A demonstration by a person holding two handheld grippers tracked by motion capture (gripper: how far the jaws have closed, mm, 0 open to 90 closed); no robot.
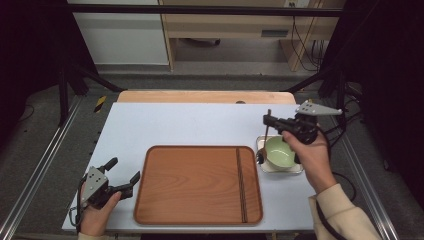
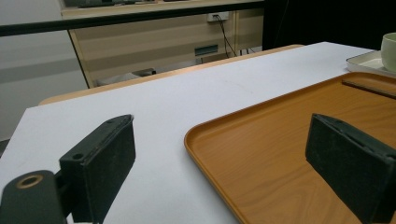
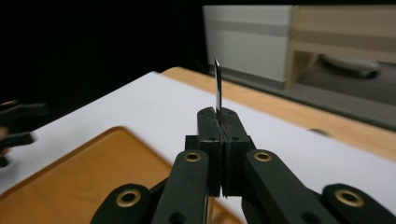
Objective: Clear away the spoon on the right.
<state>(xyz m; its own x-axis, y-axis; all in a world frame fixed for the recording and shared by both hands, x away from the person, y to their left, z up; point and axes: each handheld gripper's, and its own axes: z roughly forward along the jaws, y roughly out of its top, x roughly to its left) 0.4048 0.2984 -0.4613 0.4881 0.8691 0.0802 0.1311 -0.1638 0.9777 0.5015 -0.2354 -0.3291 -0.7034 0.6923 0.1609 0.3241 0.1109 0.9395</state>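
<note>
My right gripper [image 1: 268, 120] is shut on the thin handle of a spoon [image 1: 265, 137]. The spoon hangs down from the jaws, its lower end beside a green bowl [image 1: 280, 152] on a small white tray [image 1: 299, 171]. In the right gripper view the handle [image 3: 217, 88] sticks up edge-on out of the closed right gripper [image 3: 219, 116]. My left gripper [image 1: 124, 171] rests open at the left edge of a large wooden tray [image 1: 197, 185]. Nothing lies between the pads [image 2: 105, 158] of the left gripper [image 2: 224, 158].
The wooden tray [image 2: 289, 140] lies mid-table on a white top, with a dark groove near its right side. The bowl [image 2: 389, 51] and small tray [image 2: 369, 60] sit past its far corner. Black frame rails flank the table; cables trail at the right.
</note>
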